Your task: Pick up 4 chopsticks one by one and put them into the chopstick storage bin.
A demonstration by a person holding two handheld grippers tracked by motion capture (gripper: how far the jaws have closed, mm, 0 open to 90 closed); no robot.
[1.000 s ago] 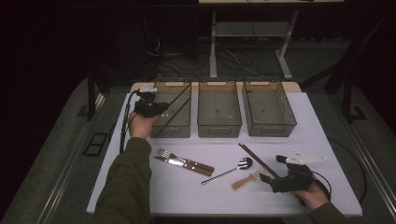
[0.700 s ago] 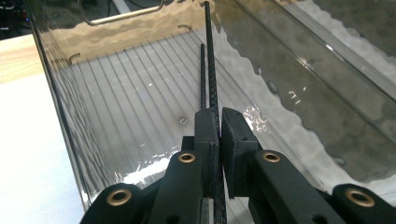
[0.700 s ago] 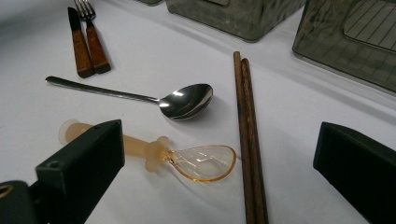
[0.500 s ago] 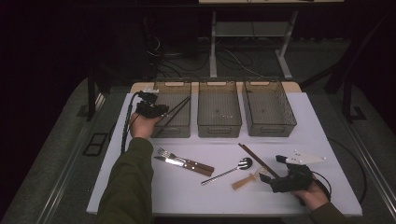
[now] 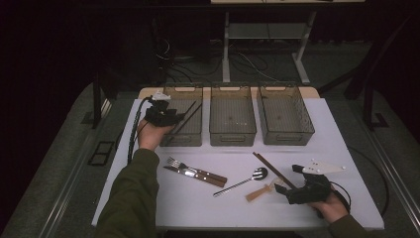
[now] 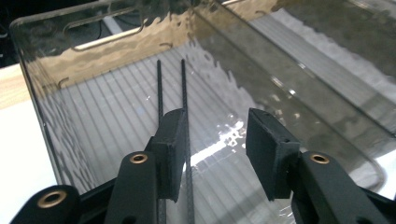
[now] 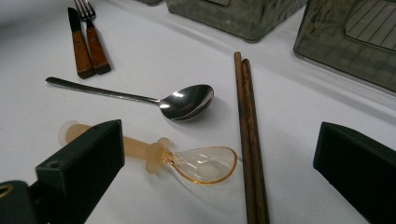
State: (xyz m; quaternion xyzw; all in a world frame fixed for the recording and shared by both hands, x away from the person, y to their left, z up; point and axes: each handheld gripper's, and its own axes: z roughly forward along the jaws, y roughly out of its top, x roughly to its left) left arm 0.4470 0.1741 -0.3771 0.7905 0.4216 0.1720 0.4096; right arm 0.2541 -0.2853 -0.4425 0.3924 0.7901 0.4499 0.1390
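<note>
Black chopsticks (image 6: pixel 182 88) inside leftmost bin (image 5: pixel 194 91) (leaning on its wall), left gripper (image 6: pixel 215 140) just opening, unclamped

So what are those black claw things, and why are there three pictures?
A person sits at a white table holding hand-worked tongs in each hand. One picture looks down from above; each of the others comes from a small camera riding on one of the tongs. The left tongs have just been opening over the left clear bin; two thin black chopsticks lie between their pads, which no longer squeeze them. The right tongs are open near a clear amber spoon. Also on the table: a metal spoon, brown chopsticks, a fork and a knife.
</note>
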